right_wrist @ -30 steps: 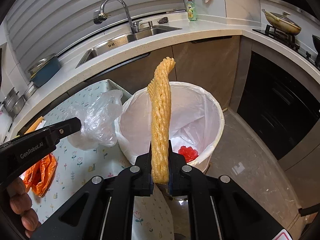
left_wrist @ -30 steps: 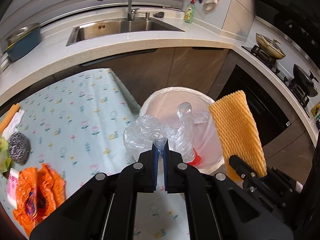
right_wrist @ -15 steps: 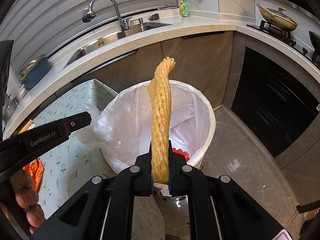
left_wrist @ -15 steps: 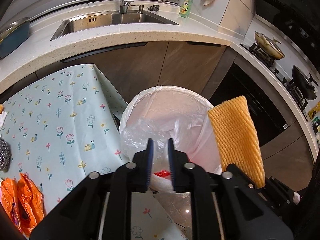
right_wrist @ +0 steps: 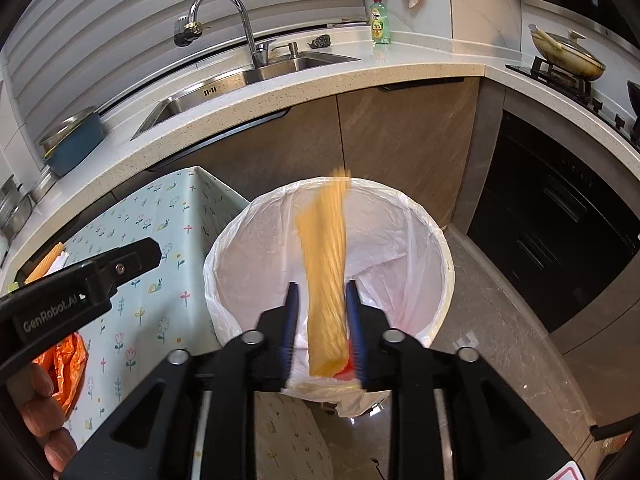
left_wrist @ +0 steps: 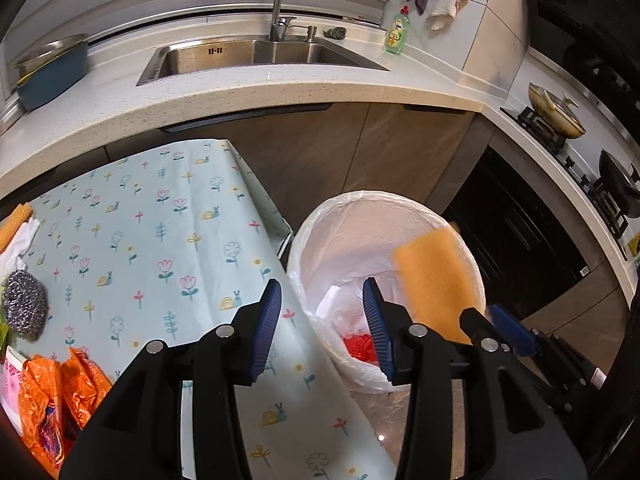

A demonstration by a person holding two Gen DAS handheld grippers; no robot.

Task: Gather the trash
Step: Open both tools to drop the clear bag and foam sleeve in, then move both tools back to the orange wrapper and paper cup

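Note:
A trash bin lined with a white bag (left_wrist: pixel 352 216) (right_wrist: pixel 436 248) stands on the floor beside the table. My left gripper (left_wrist: pixel 322 328) is open and empty at the table's edge by the bin. My right gripper (right_wrist: pixel 322 324) is open over the bin. The yellow foam net (right_wrist: pixel 324 276) is blurred between its spread fingers, loose and dropping into the bin; it also shows in the left wrist view (left_wrist: pixel 436 276). A clear plastic bag (left_wrist: pixel 332 300) and red trash (left_wrist: pixel 360 346) lie inside the bin.
On the flowered tablecloth (left_wrist: pixel 160 240) at the left lie orange wrappers (left_wrist: pixel 48 400), a steel scourer (left_wrist: pixel 24 304) and another yellow net (left_wrist: pixel 16 220). The counter with the sink (left_wrist: pixel 256 56) runs behind. The stove with pans (left_wrist: pixel 556 112) is at the right.
My left gripper opened and let the clear plastic bag fall into the bin. My right gripper opened and the yellow foam net is falling from it.

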